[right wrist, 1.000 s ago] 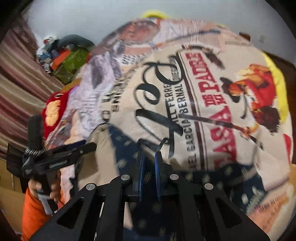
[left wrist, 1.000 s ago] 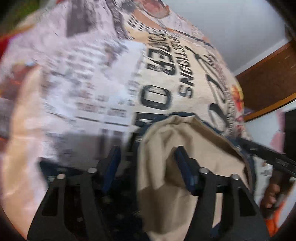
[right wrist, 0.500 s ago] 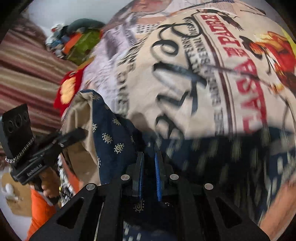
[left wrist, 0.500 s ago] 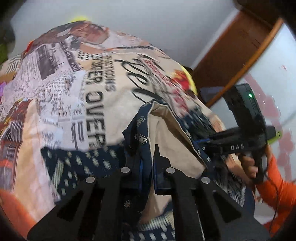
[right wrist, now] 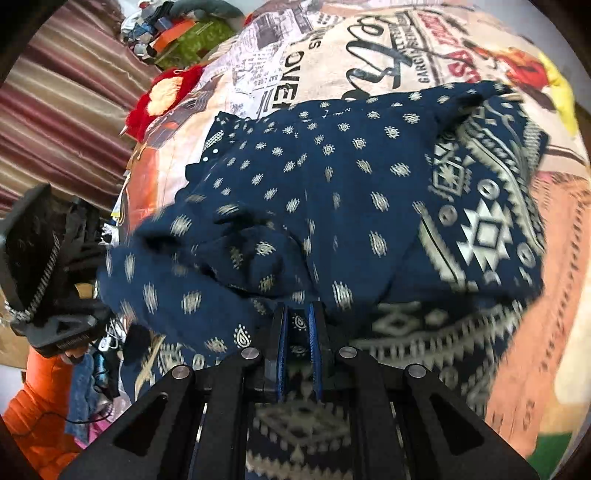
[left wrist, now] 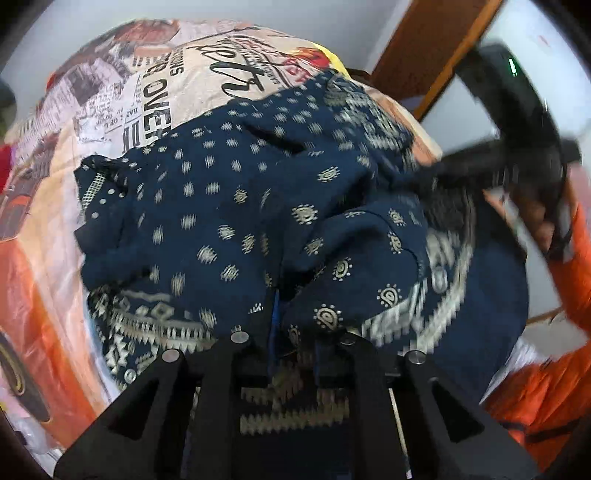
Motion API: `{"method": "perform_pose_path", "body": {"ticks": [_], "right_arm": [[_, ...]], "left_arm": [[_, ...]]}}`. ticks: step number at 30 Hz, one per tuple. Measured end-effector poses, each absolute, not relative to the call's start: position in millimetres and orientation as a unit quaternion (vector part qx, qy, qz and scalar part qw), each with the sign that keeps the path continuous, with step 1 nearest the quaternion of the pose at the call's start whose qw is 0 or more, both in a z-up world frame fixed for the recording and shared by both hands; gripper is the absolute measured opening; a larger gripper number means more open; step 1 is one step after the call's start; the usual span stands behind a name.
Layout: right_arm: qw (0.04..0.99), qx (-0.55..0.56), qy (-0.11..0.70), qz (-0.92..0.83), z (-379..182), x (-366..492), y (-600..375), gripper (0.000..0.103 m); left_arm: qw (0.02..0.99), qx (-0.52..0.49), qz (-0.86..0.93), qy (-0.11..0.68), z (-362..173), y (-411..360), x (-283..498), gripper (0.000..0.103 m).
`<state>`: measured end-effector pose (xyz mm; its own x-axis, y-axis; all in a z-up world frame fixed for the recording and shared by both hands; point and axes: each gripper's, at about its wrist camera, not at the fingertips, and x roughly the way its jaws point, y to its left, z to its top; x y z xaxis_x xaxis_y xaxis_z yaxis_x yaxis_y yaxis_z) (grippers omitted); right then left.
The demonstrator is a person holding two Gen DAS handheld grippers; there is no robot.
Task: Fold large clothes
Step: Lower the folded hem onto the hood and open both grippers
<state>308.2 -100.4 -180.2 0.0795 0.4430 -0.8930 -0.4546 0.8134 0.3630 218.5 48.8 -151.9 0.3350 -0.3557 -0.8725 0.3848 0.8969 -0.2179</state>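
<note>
A large navy garment (right wrist: pixel 332 192) with small cream motifs and a wide geometric cream border is spread over a bed, on top of a printed bedcover (right wrist: pixel 369 44) that carries newspaper-like text and big letters. The cloth is partly doubled over itself, with loose folds bunched toward the near edge, and the border band is seen on the right side in the right wrist view. In that view the right gripper (right wrist: pixel 298 332) is pressed together on a fold of the navy cloth, which is pinched between its blue pads. In the left wrist view the left gripper (left wrist: pixel 295 332) is seen with its jaws a little apart; they have just been opening slightly, and a hem of the same garment (left wrist: pixel 229 206) is still lying between them, draped over the fingers, so that it cannot be told whether the pads press on it. The other gripper, held in a hand with an orange sleeve (left wrist: pixel 554 387), is seen blurred at the right edge of this view. Beyond the bed, a striped curtain (right wrist: pixel 66 103) and a pile of mixed items (right wrist: pixel 184 33) are visible on the left in the right wrist view, and a brown wooden frame (left wrist: pixel 436 48) against a pale wall appears in the left wrist view.
</note>
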Motion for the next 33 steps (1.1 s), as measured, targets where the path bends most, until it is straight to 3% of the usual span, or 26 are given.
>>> {"method": "perform_pose_path", "body": {"ticks": [2, 7, 11, 13, 19, 23, 25, 29, 33], "right_arm": [[0.742, -0.010, 0.599, 0.302, -171, 299, -104, 0.008], [0.766, -0.029, 0.568, 0.301, -139, 283, -103, 0.008], [0.786, -0.019, 0.535, 0.308, -118, 276, -91, 0.008], [0.788, -0.021, 0.530, 0.312, -118, 274, -82, 0.008], [0.760, -0.054, 0.582, 0.285, -163, 271, -61, 0.008], [0.778, -0.066, 0.556, 0.284, -167, 255, -73, 0.008], [0.785, -0.071, 0.545, 0.285, -162, 249, -82, 0.008], [0.795, -0.089, 0.547, 0.247, -158, 242, -102, 0.008], [0.812, -0.077, 0.536, 0.218, -156, 236, -127, 0.008]], "left_arm": [[0.820, 0.045, -0.220, 0.527, -148, 50, 204, 0.022], [0.836, 0.025, -0.198, 0.511, -119, 74, 197, 0.028], [0.873, -0.016, -0.161, 0.461, -87, 95, 207, 0.053], [0.880, -0.046, -0.145, 0.450, -83, 99, 216, 0.059], [0.847, -0.063, -0.128, 0.512, -142, 80, 237, 0.059], [0.834, -0.057, -0.107, 0.539, -187, 79, 224, 0.065], [0.837, -0.080, -0.096, 0.532, -190, 90, 215, 0.071], [0.826, -0.141, -0.091, 0.538, -199, 119, 198, 0.071], [0.830, -0.133, -0.035, 0.541, -196, 147, 176, 0.071]]}}
